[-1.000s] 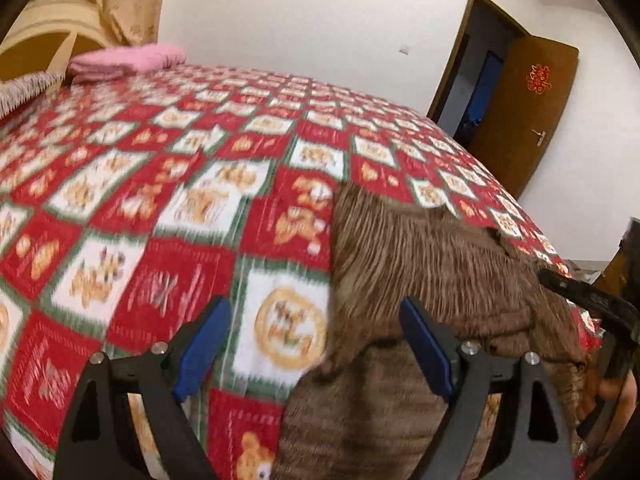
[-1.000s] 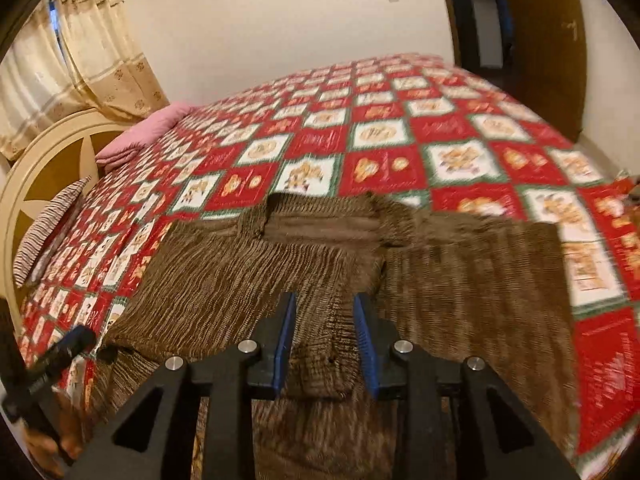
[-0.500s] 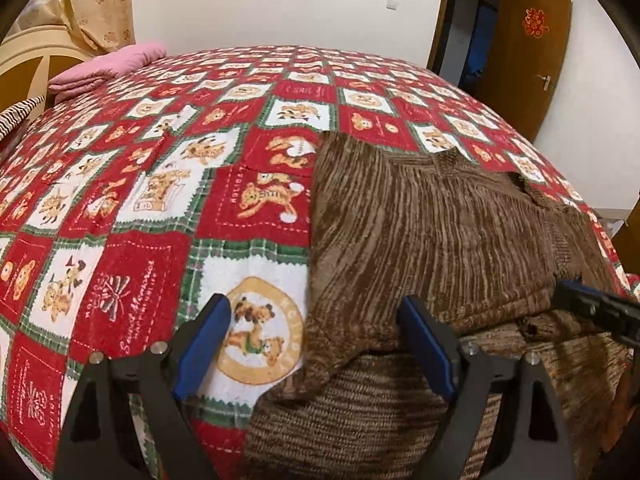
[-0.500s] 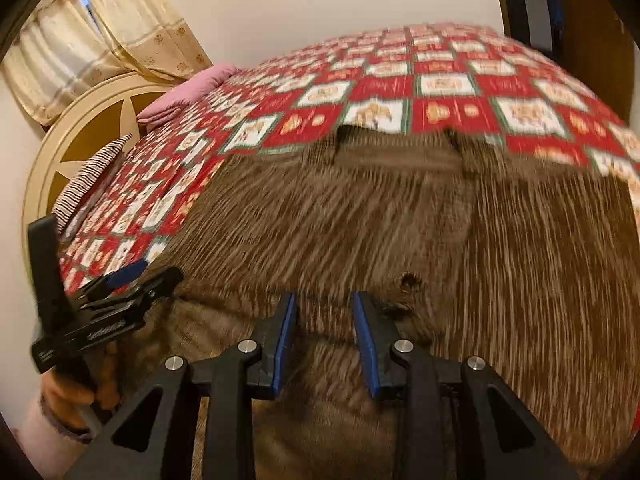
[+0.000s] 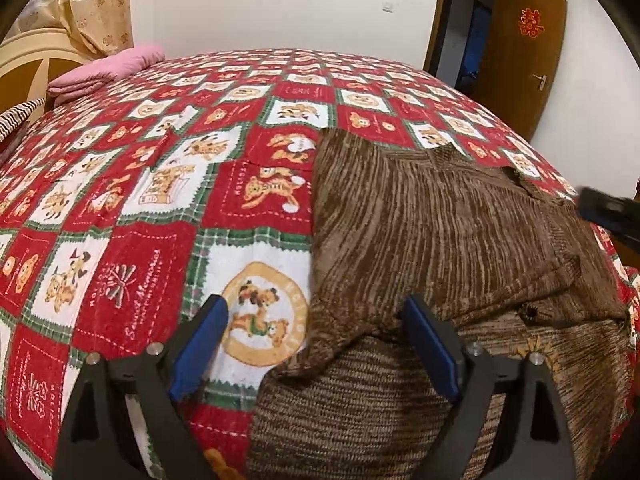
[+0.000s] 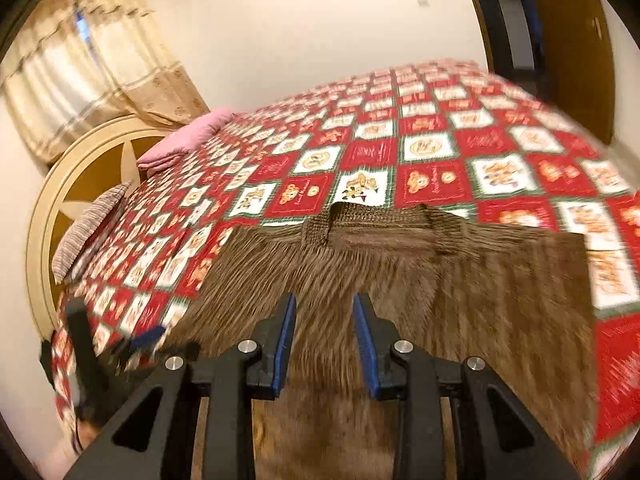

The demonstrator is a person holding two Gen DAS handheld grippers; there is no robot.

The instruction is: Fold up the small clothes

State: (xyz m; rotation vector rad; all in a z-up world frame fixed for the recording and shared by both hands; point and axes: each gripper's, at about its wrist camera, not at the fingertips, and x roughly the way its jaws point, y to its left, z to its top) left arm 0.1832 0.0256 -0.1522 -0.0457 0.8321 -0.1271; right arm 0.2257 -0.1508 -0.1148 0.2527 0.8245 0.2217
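Left hand-held gripper (image 5: 316, 344) lowered, tilted over sweater (image 5: 440, 220)

Warm, fairly even indoor light, soft shadows only. Sharp in the left wrist view; smeared by motion blur in the right, worst on the bedspread (image 6: 500, 140) at the right. Daylight glowing through the curtain (image 6: 80, 76). Strong fisheye bending, dark corners.

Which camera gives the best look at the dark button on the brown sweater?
The left wrist view. It is sharp, and the dark button sits in plain sight on the brown sweater, just below the folded edge. The right wrist view is motion-blurred: it shows the sweater's collar and spread body, but no button can be made out there.
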